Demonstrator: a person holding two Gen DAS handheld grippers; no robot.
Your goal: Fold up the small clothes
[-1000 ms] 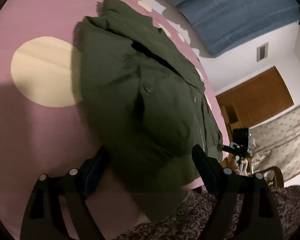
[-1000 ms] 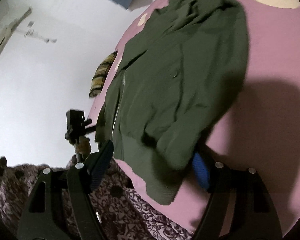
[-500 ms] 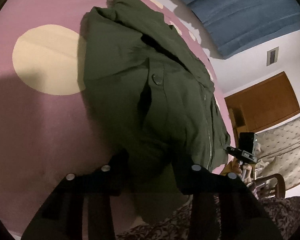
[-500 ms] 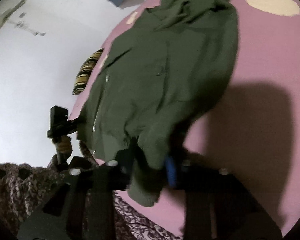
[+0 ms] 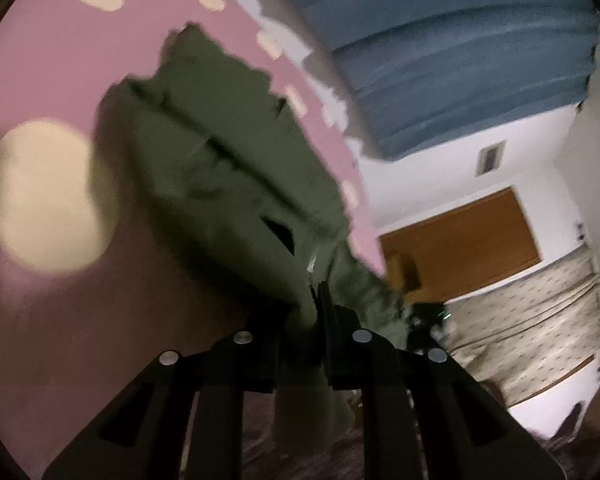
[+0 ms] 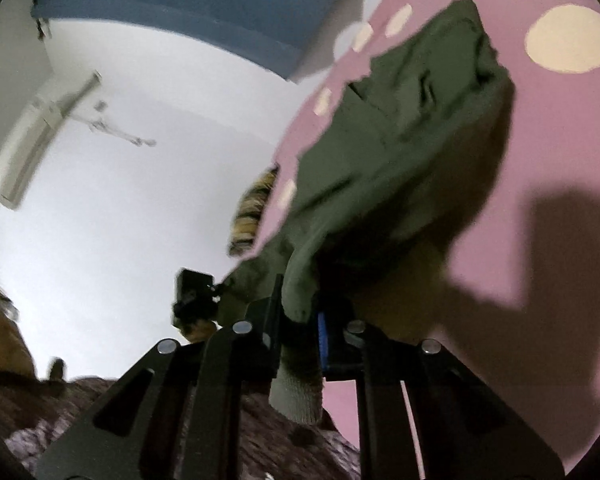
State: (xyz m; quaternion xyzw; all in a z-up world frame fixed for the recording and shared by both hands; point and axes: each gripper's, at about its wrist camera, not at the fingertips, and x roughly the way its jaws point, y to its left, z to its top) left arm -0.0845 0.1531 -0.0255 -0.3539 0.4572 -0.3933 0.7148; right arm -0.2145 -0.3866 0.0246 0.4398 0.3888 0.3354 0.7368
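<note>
With both tongs pinched nearly closed, I hold the jacket's near hem: my left gripper (image 5: pixel 306 320) clamps bunched green cloth by the zipper, and my right gripper (image 6: pixel 300 320) grips the ribbed cuff end, which hangs down between its fingers. The jacket (image 5: pixel 220 168) rises off the pink sheet (image 5: pixel 52 280) at my end and lies on it farther away. Bare sheet spreads to its outer sides. Beyond the bed's far edge hangs a blue curtain (image 5: pixel 460 60).
</note>
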